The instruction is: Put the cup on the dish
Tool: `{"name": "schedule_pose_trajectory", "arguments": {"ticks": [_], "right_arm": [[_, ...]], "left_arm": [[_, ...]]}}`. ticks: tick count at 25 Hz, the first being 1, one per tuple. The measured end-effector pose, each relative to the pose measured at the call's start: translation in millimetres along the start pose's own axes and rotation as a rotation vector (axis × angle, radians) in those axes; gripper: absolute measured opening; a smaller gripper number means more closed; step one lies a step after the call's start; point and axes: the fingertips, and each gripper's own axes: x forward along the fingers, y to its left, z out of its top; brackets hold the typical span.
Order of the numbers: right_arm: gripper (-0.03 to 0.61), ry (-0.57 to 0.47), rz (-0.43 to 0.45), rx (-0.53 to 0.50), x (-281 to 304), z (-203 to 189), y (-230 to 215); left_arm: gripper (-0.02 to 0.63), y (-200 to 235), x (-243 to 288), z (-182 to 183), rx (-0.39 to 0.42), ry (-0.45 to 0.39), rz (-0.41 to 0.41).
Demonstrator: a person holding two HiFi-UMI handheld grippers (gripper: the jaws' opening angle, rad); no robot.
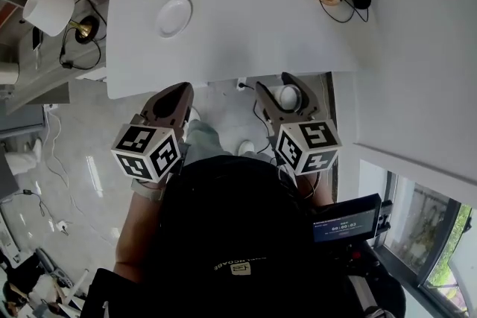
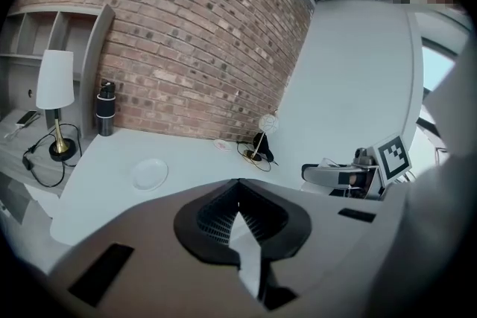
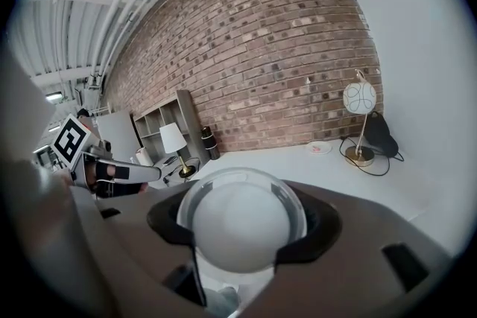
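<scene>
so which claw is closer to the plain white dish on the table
Left. The left claw is just off the table's near edge, nearly in line with the dish; the right claw, shut on the cup, is farther off to the dish's right.

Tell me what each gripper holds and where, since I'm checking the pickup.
The right gripper holds the cup by its opposite sides, between its jaws. The left gripper is shut and empty.
</scene>
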Motion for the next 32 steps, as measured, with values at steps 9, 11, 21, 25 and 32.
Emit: {"name": "schedule_pose_trajectory", "arguments": {"ticks": [9,11,21,25,32], "right_arm": [[0.262,0.019,-0.075,0.020,55.8,29.4,13.5],[0.261,0.024,-0.090,0.018,68.2,34.6,18.6],[0.261,0.033,-0.111,0.004,135.7,60.1,62.5],[0.261,0.046,-0.104,-0.037,161.5,68.7,78.4],[0.261,0.062,-0.050,-0.075,201.0,76.2,99.1]], "left_arm": [[0.006,67.9,9.4,27.6,-0.018,0.030,-0.038],[0.006,82.5,9.6,30.4,-0.003,0.046,-0.045],[0.006,161.8,-3.3,47.8,-0.033,0.049,-0.060],[0.006,193.7,-10.4,53.2,-0.041,0.049,-0.028],[0.006,224.3,-25.2,50.3,-0.079,0.049,0.015]]}}
